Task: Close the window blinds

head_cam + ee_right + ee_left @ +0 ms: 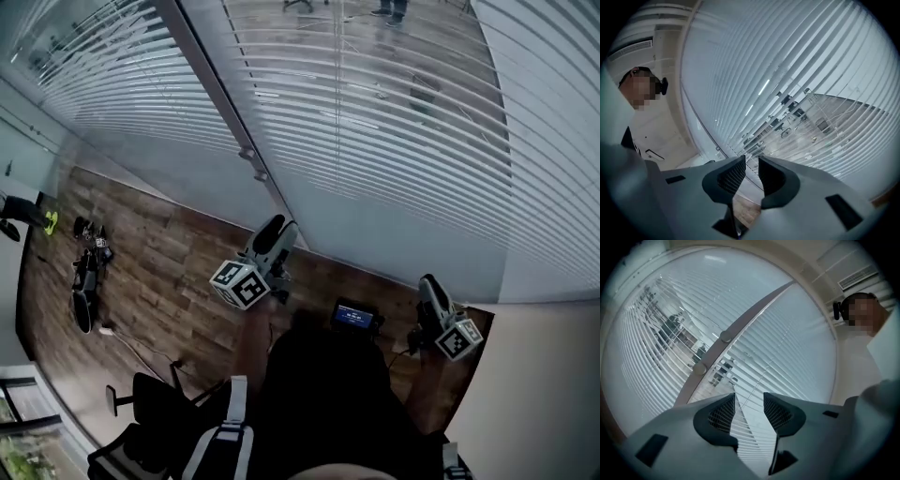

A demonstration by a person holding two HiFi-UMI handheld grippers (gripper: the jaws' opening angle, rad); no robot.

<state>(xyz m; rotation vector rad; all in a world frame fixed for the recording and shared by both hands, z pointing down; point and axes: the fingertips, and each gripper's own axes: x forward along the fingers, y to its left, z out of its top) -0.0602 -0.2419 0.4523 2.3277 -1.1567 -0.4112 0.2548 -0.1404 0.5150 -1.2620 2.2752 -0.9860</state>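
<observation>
White slatted blinds hang over the glass ahead, and a second set hangs left of a grey post. The slats stand apart, with a room showing through them. My left gripper points level at the blinds near the post, some way back from them. Its jaws are open with nothing between them. My right gripper is held farther right, also facing the blinds. Its jaws stand a little apart and hold nothing. I see no cord or wand.
Below is a wooden floor with dark gear at the left and an office chair at the lower left. A small lit screen sits between the grippers. A plain wall closes the right side.
</observation>
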